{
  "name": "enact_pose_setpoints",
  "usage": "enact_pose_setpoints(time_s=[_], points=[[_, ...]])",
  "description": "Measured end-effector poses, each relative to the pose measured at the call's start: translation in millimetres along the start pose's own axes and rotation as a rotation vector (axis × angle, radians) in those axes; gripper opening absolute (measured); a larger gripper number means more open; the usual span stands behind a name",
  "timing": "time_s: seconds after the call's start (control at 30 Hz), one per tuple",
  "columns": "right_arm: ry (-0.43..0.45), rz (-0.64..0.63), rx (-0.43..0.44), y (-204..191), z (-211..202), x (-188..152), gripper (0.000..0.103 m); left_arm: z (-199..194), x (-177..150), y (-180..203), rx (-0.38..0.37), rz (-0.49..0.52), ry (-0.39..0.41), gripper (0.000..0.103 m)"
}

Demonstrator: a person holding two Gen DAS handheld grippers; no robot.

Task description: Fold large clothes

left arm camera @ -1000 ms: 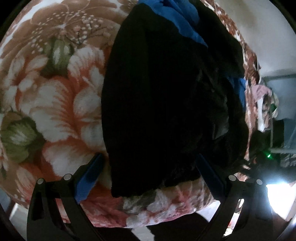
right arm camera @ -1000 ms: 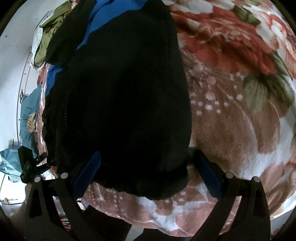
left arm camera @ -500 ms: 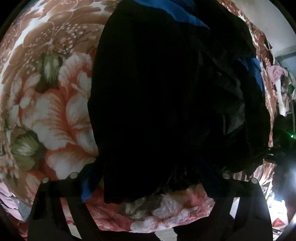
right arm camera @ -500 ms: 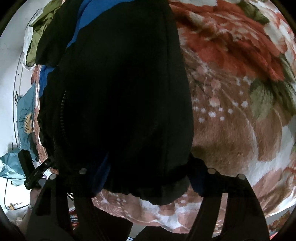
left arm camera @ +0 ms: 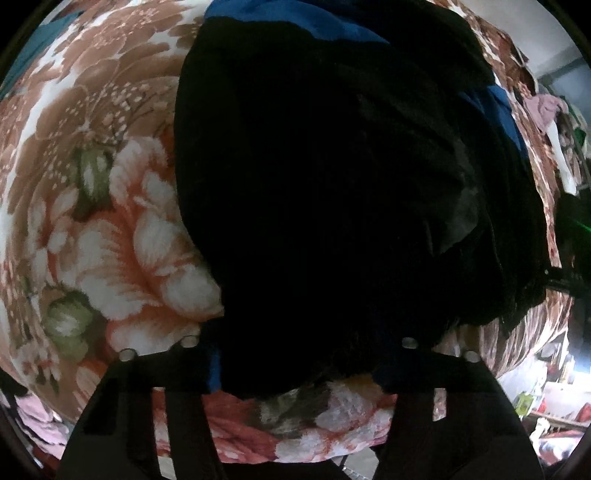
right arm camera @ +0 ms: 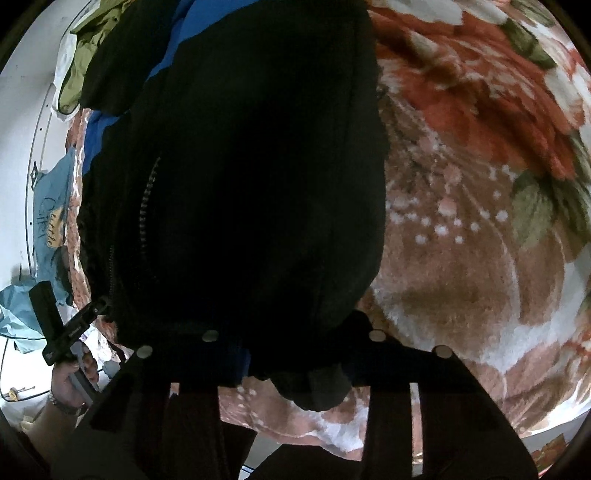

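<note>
Your left gripper [left arm camera: 295, 369] sits at the near hem of the black jacket [left arm camera: 332, 192]. Its fingers have drawn in around the cloth, with a sliver of blue pad [left arm camera: 213, 371] showing at 7 o'clock and the other pad dark at 5 o'clock. The hem bunches between them and hides both pad faces, so I cannot tell whether the fingers actually pinch the fabric.

Your right gripper [right arm camera: 295, 365] is in the same condition at its own end of the hem. The fingers stand partly closed, a lump of black cloth [right arm camera: 314, 387] hangs down between them at 6 o'clock, and contact on the pads is hidden. Grip cannot be told.

The jacket lies on the floral blanket [left arm camera: 110, 240], running from the grippers away toward 12 o'clock in both views. Blue lining [left arm camera: 314, 18] shows at its far end. A zipper [right arm camera: 146, 206] runs down the jacket at 9 o'clock in the right view.

In that view the blanket is bare from 1 to 5 o'clock. An olive garment [right arm camera: 85, 55] lies at 11 o'clock, a pale blue printed garment [right arm camera: 51, 214] at 9 o'clock. Your left hand [right arm camera: 70, 380] appears at 8 o'clock, holding the other tool's handle.
</note>
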State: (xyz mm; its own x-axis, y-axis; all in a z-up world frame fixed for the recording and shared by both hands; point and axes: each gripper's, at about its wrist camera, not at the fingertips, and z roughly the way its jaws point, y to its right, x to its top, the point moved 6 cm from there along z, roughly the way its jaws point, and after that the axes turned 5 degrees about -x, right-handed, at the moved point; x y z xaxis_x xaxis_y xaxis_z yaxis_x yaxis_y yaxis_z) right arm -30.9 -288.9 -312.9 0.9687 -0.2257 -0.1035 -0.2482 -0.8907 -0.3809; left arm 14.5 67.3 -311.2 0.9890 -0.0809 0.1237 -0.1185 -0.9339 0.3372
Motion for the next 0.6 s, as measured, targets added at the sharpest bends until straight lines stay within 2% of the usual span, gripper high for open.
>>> enact_pose_setpoints(time_s=[0.03,0.07,0.23,0.37,0.47,0.6], points=[[-0.002,0.006,0.008,-1,1,1,0.032,-3,-3,-4,-0.024,0.003,-0.003,0.037],[-0.008,0.016,0.028,-1,-1,0,0.031,-6,-2,-2,-0.036,0.0,0.002,0.034],[-0.024,0.048,0.089,-3,-1,-4,0.03,-3,-3,-9,-0.099,-0.031,-0.003,0.034],[-0.037,0.123,0.149,15,9,-3,0.029,3,-9,-27,-0.205,-0.131,-0.009,0.03],[-0.031,0.142,0.194,13,-6,-3,0.028,-19,0,-30,-0.316,-0.185,0.007,0.028],[-0.013,0.124,0.225,1,-37,2,0.028,-50,11,-29,-0.404,-0.191,0.016,0.027]])
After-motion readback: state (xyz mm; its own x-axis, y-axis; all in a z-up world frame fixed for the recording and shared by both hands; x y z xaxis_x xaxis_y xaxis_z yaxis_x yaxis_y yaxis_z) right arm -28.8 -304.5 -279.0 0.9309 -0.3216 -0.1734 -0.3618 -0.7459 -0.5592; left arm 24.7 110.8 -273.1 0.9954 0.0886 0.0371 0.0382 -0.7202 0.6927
